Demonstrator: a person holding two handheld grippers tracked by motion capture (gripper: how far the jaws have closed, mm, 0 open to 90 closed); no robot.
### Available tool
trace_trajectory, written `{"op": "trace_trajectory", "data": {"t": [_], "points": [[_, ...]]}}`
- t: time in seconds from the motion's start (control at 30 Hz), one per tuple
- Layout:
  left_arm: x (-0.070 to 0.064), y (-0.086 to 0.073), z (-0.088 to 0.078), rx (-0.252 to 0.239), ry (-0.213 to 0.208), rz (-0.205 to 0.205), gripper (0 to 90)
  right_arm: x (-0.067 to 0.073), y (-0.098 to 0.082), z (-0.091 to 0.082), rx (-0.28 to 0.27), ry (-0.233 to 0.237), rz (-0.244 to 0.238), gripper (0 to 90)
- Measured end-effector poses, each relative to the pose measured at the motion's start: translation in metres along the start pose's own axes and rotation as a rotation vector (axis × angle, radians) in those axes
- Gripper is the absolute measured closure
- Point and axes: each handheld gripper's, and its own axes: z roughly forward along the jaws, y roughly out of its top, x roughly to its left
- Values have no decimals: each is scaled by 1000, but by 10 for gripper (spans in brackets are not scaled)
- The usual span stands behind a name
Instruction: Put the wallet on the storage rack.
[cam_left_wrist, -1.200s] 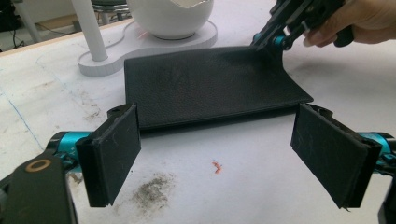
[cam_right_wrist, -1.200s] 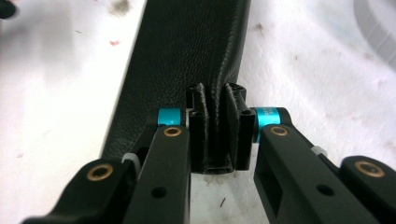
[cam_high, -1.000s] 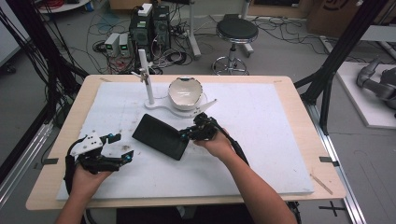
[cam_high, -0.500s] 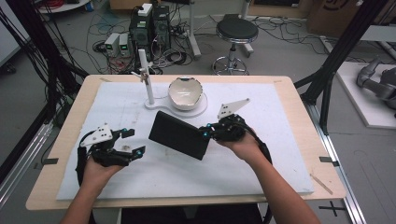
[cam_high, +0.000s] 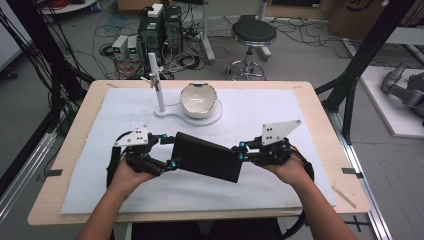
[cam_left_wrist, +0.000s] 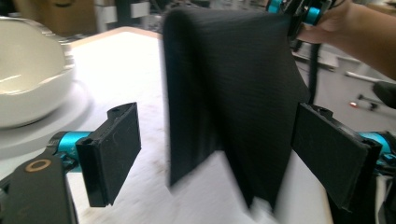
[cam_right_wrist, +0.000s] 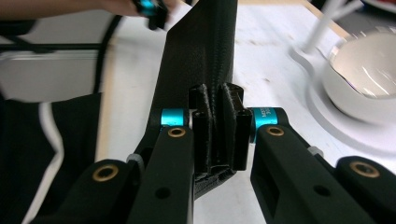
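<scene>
A black pouch (cam_high: 206, 157) hangs above the middle of the tabletop (cam_high: 75, 135), held between the two grippers and tilted, its left end higher and farther. The right gripper (cam_high: 240, 151) has its fingers (cam_right_wrist: 202, 135) clenched on the pouch's right end. The left gripper (cam_high: 167, 151) sits at the left end with its fingers (cam_left_wrist: 114, 144) spread wide, one on each side of the pouch and apart from it.

A white mat (cam_high: 280, 115) covers most of the wooden tabletop. Beyond the far edge the floor carries tangled cables (cam_high: 105, 47), two computer towers (cam_high: 162, 25) and a round stool (cam_high: 253, 32); black frame posts (cam_high: 365, 55) stand at the right.

The right gripper view shows the pinch itself: both pads press a stitched edge of the pouch (cam_right_wrist: 205, 60), which rises away from the camera. The left gripper view shows the woven cloth face of the pouch (cam_left_wrist: 233, 93) hanging free between the open fingers, its lower edge blurred, with the right hand (cam_left_wrist: 345, 23) at the top.

A white bowl (cam_high: 198, 99) rests on a white base (cam_high: 212, 117) at the far middle of the mat, with a white post (cam_high: 157, 82) upright just left of it. The bowl (cam_left_wrist: 28, 79) is near the left gripper's left finger in its view.
</scene>
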Motion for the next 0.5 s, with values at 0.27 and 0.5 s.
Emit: {"op": "trace_trajectory", "data": {"t": [0.27, 0.5], "points": [[-8, -1, 28, 21, -169, 4, 304, 5, -11, -7, -14, 26, -30, 843], [-8, -4, 34, 4, -231, -31, 745, -5, -37, -7, -77, 18, 84, 823]]}}
